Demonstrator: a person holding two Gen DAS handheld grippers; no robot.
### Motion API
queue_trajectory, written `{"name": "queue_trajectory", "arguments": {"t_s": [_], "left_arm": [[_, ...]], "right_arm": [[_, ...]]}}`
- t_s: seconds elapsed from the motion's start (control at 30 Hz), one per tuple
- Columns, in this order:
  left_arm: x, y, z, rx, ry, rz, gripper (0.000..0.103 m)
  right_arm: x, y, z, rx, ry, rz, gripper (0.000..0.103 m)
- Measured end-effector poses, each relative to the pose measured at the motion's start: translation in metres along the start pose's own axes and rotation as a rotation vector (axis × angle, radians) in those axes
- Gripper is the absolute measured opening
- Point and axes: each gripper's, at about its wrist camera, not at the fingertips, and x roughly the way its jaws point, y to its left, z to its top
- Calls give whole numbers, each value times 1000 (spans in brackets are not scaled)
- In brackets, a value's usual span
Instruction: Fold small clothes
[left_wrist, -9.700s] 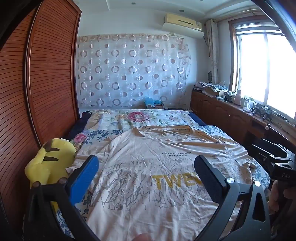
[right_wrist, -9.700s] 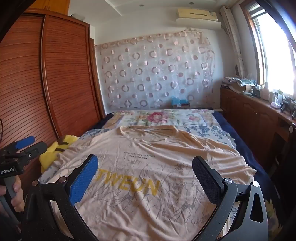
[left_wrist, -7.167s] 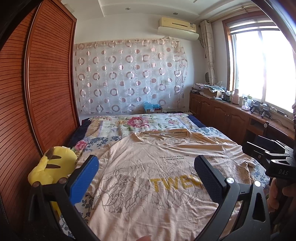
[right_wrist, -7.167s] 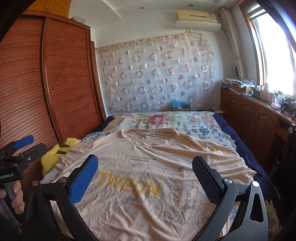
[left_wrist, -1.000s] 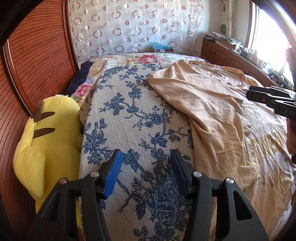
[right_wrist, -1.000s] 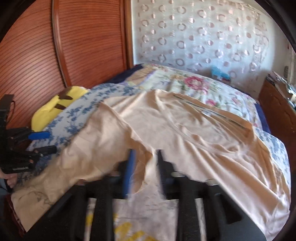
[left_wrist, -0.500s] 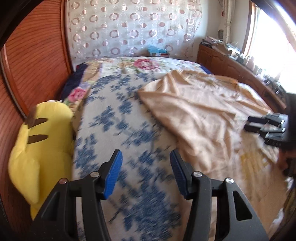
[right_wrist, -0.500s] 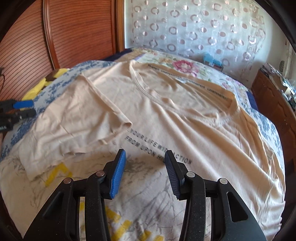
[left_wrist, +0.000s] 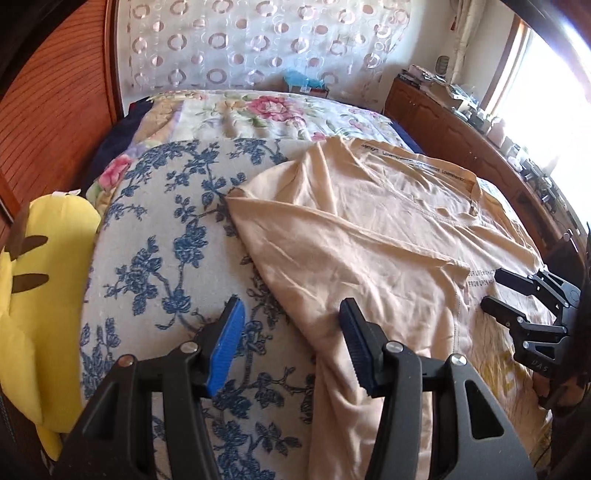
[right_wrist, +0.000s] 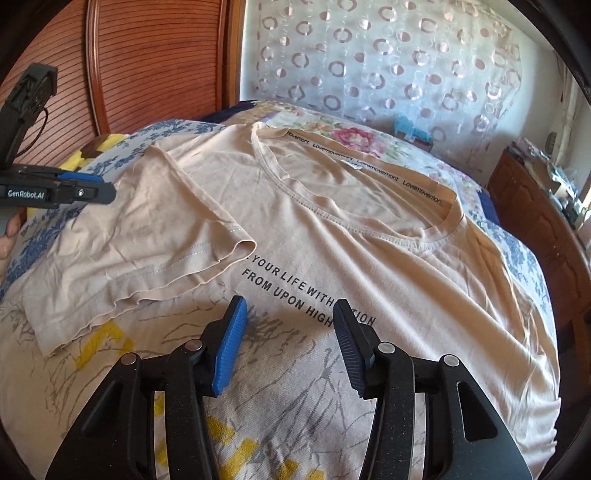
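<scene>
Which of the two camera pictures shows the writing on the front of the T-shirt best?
The right wrist view. There the black lines of lettering on the T-shirt read almost fully, only partly hidden behind the fingers. In the left wrist view just a sliver of that lettering shows beside the folded-over sleeve.

Beige T-shirt (right_wrist: 369, 240), blue-flowered white sheet (left_wrist: 155, 266), yellow plush (left_wrist: 40, 295).

The beige T-shirt (right_wrist: 369, 258) was lying flat, front side up, on the bed, neckline toward the far end. Its chest had black text reading "YOUR LIFE WITH... FROM UPON HIGH", with yellow letters and a grey sketchy print lower down. The sleeve (right_wrist: 155, 236) on the wardrobe side was folded inward over the chest, wrinkled, hem just touching the text.
</scene>
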Motion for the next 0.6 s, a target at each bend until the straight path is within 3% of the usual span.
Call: {"name": "queue_trajectory", "arguments": {"t_s": [0.17, 0.27, 0.47, 0.6], "left_arm": [[1, -9, -1, 50, 12, -26, 19], [0, -13, 0, 69, 9, -29, 6], [-17, -5, 9, 65, -96, 100, 2], [-18, 10, 17, 47, -73, 77, 2]], "right_arm": [[0, 0, 0, 6, 2, 8, 50], [0, 0, 0, 3, 1, 4, 50], [0, -1, 0, 2, 0, 4, 50], [0, -1, 0, 3, 1, 6, 50]]}}
